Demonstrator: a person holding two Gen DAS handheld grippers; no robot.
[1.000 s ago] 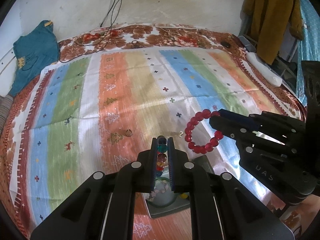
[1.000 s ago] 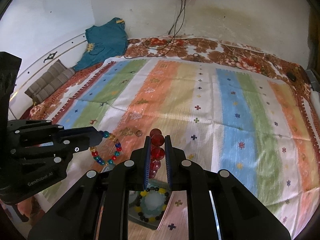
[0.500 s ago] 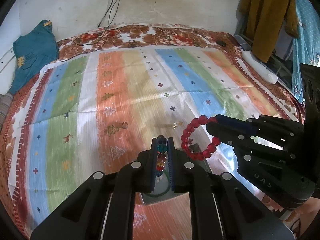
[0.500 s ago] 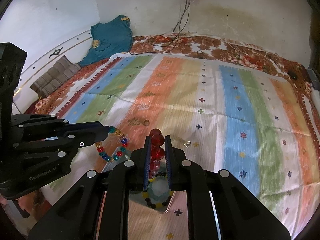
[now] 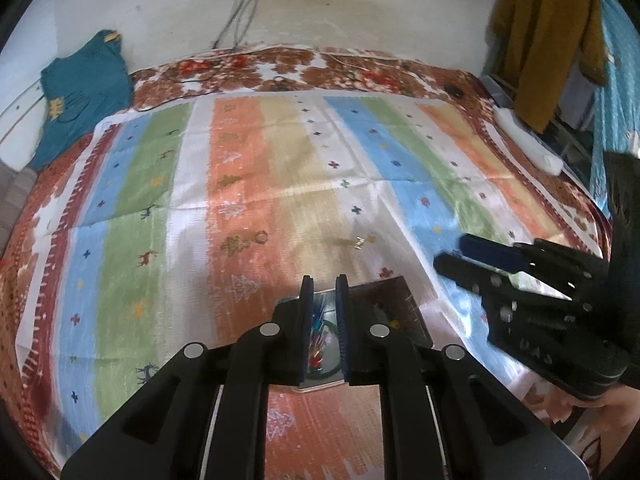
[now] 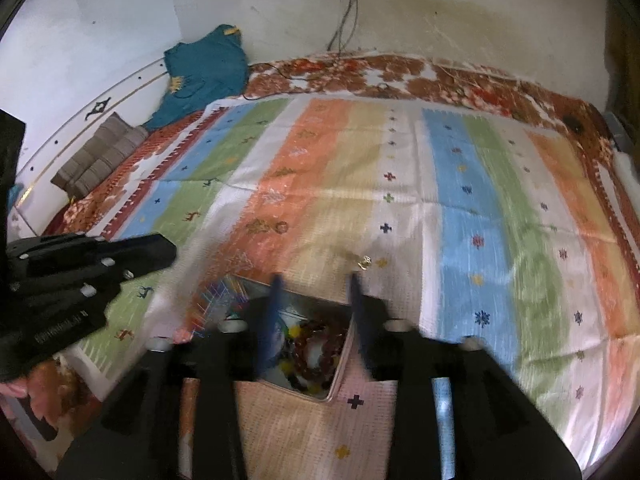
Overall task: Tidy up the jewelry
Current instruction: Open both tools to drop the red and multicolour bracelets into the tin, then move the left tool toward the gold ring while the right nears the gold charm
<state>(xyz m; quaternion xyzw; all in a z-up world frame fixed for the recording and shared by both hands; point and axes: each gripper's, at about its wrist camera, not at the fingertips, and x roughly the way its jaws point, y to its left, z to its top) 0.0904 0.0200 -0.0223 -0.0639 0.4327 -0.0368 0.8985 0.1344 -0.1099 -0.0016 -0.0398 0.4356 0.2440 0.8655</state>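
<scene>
A square metal tin (image 6: pixel 340 364) sits on the striped mat at the near edge, also in the left wrist view (image 5: pixel 404 312). The red bead bracelet (image 6: pixel 320 344) lies inside it, with dark and yellow beads (image 6: pixel 294 334) beside it. The multicolour bracelet (image 5: pixel 318 332) shows blurred between my left fingers, over the tin. My left gripper (image 5: pixel 323 280) is slightly open above the tin. My right gripper (image 6: pixel 314 280) is open and empty above the tin. A small ring (image 5: pixel 261 237) and a small gold piece (image 6: pixel 365 262) lie on the mat beyond.
The striped mat (image 5: pixel 280 184) covers a floral bedspread. A teal shirt (image 5: pixel 80 92) lies at the far left, grey cushions (image 6: pixel 96 160) by the wall. A mustard coat (image 5: pixel 548 32) hangs far right above a white power strip (image 5: pixel 528 144). Cables run down the wall.
Both grippers have opened. The red bracelet has dropped from my right gripper into the tin. The multicolour bracelet has slipped down from my left fingertips toward the tin.
</scene>
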